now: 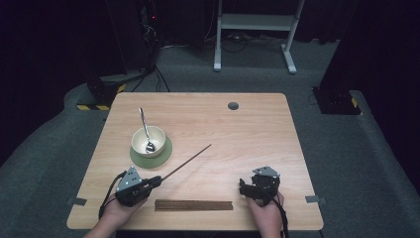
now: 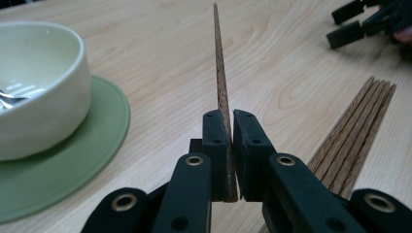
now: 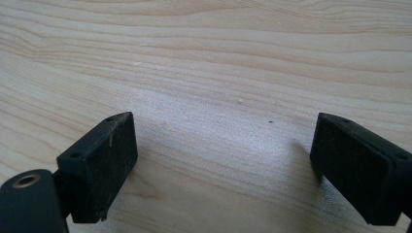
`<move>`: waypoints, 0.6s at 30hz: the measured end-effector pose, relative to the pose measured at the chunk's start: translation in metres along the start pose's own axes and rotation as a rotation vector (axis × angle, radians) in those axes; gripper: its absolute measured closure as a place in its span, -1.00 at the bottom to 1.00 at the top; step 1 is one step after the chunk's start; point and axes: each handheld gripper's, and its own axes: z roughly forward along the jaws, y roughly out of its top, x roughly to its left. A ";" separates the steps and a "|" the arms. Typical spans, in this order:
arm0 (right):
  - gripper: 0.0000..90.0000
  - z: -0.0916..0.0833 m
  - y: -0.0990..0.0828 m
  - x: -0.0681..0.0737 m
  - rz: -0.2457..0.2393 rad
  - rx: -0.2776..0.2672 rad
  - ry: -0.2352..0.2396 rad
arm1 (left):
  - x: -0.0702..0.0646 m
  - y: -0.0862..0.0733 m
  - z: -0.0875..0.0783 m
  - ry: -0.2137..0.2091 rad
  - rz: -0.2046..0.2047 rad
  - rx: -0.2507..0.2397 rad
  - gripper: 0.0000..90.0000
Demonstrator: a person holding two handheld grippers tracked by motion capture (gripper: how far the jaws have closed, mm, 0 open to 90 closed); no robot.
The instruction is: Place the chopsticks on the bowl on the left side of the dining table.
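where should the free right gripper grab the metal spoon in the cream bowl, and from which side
Take the metal spoon by its upper handle, coming from above the far rim of the cream bowl. The head lies down inside the bowl, while the slim handle leans out over that rim, clear of the walls. The open right gripper would close across it.

Spoon [image 1: 144, 130] in bowl [image 1: 157, 137], green mat [image 1: 165, 154]

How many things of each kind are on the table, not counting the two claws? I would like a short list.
Bowl: 1
Spoon, in the bowl: 1
Green mat, under the bowl: 1
Single chopstick, held by the left claw: 1
Row of chopsticks, too close together to count singly: 1
Total: 5
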 end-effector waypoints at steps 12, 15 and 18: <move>-0.79 0.000 0.000 0.000 0.000 0.000 0.000 | -0.003 0.012 -0.019 0.007 0.013 -0.108 0.87; -0.79 0.000 0.000 0.000 0.000 0.000 0.000 | -0.003 0.015 -0.025 0.019 0.029 -0.145 0.87; -0.79 0.000 0.000 0.000 0.000 0.000 0.000 | -0.004 0.015 -0.027 0.026 0.032 -0.164 0.87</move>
